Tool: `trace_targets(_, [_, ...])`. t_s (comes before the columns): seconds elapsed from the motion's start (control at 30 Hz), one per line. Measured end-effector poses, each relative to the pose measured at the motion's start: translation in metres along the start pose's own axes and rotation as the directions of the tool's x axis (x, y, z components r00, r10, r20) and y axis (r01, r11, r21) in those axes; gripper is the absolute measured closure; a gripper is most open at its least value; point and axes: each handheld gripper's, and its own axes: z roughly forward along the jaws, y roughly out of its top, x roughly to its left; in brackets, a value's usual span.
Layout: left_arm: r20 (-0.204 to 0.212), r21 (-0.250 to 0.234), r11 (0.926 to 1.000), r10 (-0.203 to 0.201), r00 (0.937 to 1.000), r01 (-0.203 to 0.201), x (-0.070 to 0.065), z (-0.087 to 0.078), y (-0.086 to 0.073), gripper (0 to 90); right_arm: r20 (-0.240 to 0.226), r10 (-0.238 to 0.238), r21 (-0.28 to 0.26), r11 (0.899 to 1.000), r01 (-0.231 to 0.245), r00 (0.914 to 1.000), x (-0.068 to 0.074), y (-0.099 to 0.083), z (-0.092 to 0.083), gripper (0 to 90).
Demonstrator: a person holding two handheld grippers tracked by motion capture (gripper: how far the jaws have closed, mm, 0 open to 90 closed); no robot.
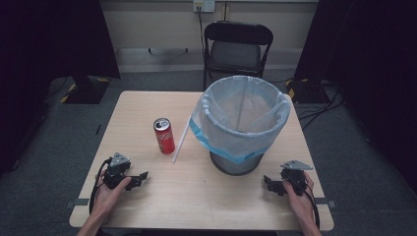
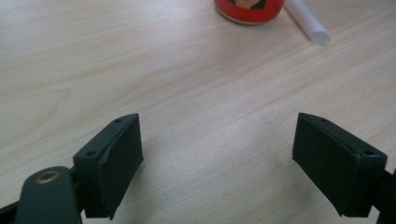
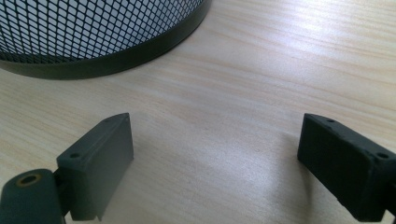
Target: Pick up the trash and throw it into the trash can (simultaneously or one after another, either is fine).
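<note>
While upright, red can (image 1: 163,135) well beyond gaping left tongs (image 1: 139,178).

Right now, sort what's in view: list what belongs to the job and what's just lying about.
Belongs to the job:
red can
white straw
lined mesh bin
left tool, open
right tool, open

Just lying about:
folding chair
wall socket

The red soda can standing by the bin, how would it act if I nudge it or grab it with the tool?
The red soda can stands upright and is tall for its base, so a high push would probably tip it. Once on its side, its round body would likely roll. Its glossy wall may slip in the left tool, whose jaws are open wide.
</note>
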Motion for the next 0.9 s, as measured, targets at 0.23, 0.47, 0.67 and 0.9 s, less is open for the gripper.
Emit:
trace_targets(0.23, [0.017,-0.046,0.9987,0.023,0.9996,-0.022,-0.004,-0.006,0.009,16.7,-0.006,-0.002,0.002,1.000,0.002,1.0000,-0.001,0.000,0.000,9.6])
trace_targets(0.47, [0.049,-0.105,0.9928,0.063,0.9968,-0.058,-0.013,-0.010,0.025,16.6,-0.006,-0.003,0.002,1.000,0.003,1.0000,-0.001,0.000,0.000,9.6])
trace_targets(0.67, [0.108,-0.123,0.9889,0.097,0.9894,-0.084,-0.015,-0.002,0.042,16.1,-0.006,-0.003,0.002,1.000,0.003,1.0000,-0.001,0.000,0.000,9.6])
trace_targets(0.9, [0.129,-0.156,0.9832,0.115,0.9850,-0.094,-0.016,0.001,0.058,16.0,-0.006,-0.003,0.002,1.000,0.003,1.0000,-0.001,0.000,0.000,9.6])
